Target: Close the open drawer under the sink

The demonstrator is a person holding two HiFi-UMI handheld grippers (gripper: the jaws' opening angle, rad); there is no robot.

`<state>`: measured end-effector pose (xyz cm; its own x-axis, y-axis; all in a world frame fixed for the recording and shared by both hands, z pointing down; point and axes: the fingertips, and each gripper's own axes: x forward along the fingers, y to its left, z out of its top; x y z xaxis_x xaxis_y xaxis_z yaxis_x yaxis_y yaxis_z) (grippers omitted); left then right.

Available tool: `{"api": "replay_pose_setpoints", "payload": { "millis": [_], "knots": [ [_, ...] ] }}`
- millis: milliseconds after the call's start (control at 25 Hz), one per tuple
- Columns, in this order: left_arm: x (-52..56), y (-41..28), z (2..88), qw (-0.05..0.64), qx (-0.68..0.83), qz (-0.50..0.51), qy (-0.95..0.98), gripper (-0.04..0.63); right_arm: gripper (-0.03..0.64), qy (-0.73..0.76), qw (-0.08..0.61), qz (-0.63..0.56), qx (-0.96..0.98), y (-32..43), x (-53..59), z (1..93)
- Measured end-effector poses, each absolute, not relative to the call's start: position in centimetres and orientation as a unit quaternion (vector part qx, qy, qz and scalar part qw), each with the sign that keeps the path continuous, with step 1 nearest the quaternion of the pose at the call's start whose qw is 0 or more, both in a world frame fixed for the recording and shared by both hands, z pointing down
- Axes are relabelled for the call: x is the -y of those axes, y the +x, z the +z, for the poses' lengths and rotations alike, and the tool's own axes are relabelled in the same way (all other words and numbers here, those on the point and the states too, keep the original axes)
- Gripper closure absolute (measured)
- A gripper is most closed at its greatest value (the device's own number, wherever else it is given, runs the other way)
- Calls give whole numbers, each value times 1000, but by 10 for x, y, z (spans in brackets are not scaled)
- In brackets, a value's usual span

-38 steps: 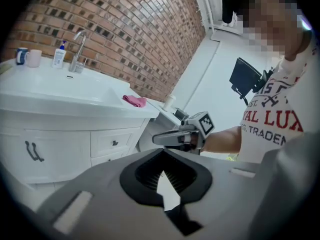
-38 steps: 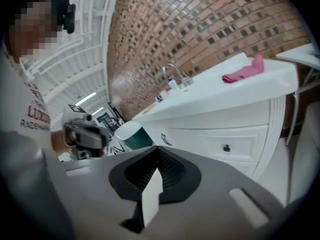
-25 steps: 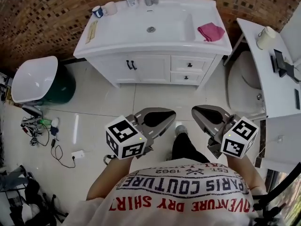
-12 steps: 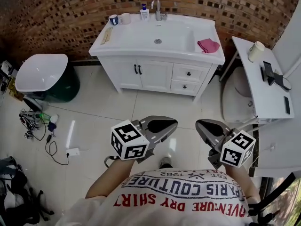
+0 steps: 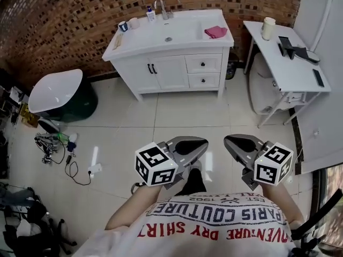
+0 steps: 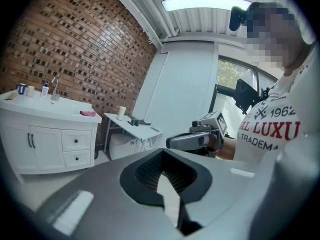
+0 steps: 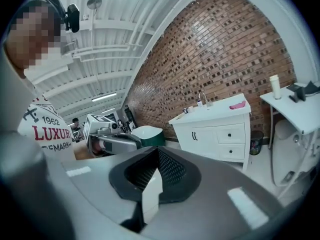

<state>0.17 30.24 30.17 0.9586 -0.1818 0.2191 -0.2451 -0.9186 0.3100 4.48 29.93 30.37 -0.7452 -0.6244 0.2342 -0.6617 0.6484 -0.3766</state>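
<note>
- Across the tiled floor [image 5: 177, 111], well apart from the person [image 5: 214, 224], the white vanity [image 5: 161, 51] stands against the brick wall [image 5: 64, 20]. Its two drawers [image 5: 203, 72] sit stacked at its right side, beside the double doors [image 5: 155, 73] and below the sink [image 5: 171, 33].
- From this range both drawer fronts look flush, so which one stands open cannot be told.
- Such a drawer is probably rigid and light on its runners, with a smooth painted face. A flat push on the front near the small dark knob [image 5: 202, 64] should suit it better than a pinch.
- Held low near the person's body, the left gripper [image 5: 199, 143] has its jaws pressed together, with nothing between them and touching nothing.
- Beside it, the right gripper [image 5: 231, 142] is likewise closed on itself and empty, over the floor.
</note>
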Motion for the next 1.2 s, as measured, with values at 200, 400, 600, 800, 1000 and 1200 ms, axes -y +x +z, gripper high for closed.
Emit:
{"api": "replay_pose_setpoints", "payload": {
  "millis": [200,400,600,800,1000,1200],
  "knots": [
    [-361,13,289,148,110,107,977,601,611,356,10,240,903,63,-356,294],
    [-385,11,277,131,111,111,979,601,611,356,9,227,906,62,-377,281],
    [-392,14,267,121,114,113,980,601,611,358,17,218,908,61,-386,275],
    [-394,12,270,119,113,112,980,601,611,365,25,213,906,57,-390,278],
    [-401,13,271,119,107,107,981,601,611,364,31,212,906,54,-397,280],
    [-405,11,271,119,105,107,982,601,611,362,31,208,908,49,-402,277]
  ]
}}
